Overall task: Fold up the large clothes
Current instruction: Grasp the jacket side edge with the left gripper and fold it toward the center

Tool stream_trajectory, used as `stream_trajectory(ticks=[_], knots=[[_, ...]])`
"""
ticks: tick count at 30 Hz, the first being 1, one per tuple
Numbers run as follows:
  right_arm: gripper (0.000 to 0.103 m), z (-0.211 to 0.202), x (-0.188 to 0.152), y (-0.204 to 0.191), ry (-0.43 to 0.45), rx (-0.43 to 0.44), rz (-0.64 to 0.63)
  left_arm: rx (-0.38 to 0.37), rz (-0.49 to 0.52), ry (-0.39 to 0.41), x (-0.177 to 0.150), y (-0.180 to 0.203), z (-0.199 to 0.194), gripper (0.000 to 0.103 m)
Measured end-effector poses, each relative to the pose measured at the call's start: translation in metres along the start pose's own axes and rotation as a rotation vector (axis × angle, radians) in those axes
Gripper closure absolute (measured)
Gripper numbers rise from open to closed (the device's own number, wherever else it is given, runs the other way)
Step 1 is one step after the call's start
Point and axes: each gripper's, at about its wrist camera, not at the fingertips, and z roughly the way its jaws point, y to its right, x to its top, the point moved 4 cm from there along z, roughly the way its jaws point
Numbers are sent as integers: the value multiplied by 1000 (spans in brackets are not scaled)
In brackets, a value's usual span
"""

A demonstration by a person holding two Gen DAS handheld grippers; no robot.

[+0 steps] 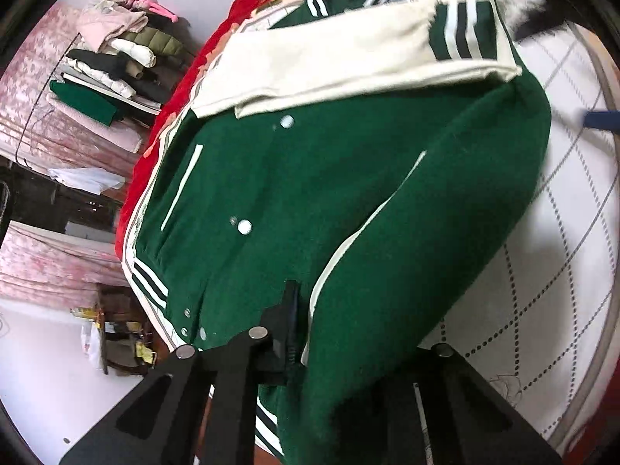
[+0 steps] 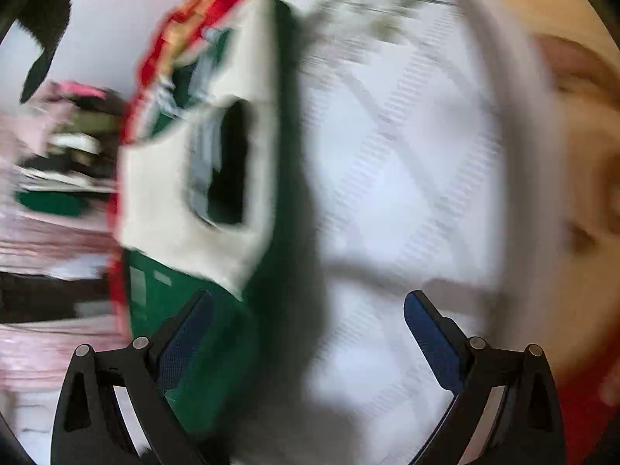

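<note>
A green varsity jacket with cream sleeves and white snap buttons lies on the bed, one cream sleeve folded across its chest. My left gripper is shut on the jacket's green hem edge and lifts that fold toward the camera; one finger shows, the other is hidden under cloth. My right gripper is open and empty, its blue-padded fingers spread just above the white quilt beside the jacket. The right wrist view is motion-blurred.
The jacket lies on a white quilted cover over a red floral blanket. A pile of folded clothes sits beyond the bed on a pink surface. A dark furry item lies at the far corner.
</note>
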Motion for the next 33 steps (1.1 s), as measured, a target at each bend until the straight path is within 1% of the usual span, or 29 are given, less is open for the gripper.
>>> stream_trajectory(ticks=[1,3,5,6,7,8,9,10,12,15,18,20,22,24,25,27,30,32,33], knots=[[3,6,4,-6,10,42,0,-10,-3,9,2,-3,-3,91],[3,23,17,-14,21,92,14,-31,-4,21,7,-10,-3,92],[3,42,21,-19,11,142,66,-58,-11,19,11,-12,1,92],[11,51,26,-19,2,185,104,-73,-11,17,12,-14,4,93],[22,59,28,-23,4,223,129,-89,-11,12,14,-17,8,93],[50,70,29,-27,10,187,148,-102,-14,11,16,-20,11,93],[68,71,30,-27,28,153,166,-119,-18,10,17,-24,11,94],[74,76,24,-28,39,145,175,-142,-21,10,18,-29,12,94],[80,67,21,-41,59,111,162,-196,-22,14,20,-41,10,94],[82,43,13,-71,79,77,126,-254,-22,36,24,-62,2,94],[82,27,13,-126,98,24,73,-334,-50,47,33,-98,-3,94],[83,6,15,-152,105,-6,38,-388,-80,44,41,-128,-4,94],[83,7,17,-197,106,-35,5,-429,-111,33,50,-158,2,94],[83,31,22,-259,111,-76,-42,-449,-148,27,58,-186,12,94],[83,41,30,-282,107,-92,-62,-457,-170,23,62,-202,20,94],[83,64,34,-321,98,-124,-104,-465,-216,6,70,-232,43,94],[83,125,41,-382,67,-171,-169,-485,-289,-37,73,-266,79,94],[83,164,44,-410,46,-204,-205,-499,-332,-69,76,-288,111,94],[83,190,43,-426,30,-230,-229,-510,-347,-90,77,-296,129,93]])
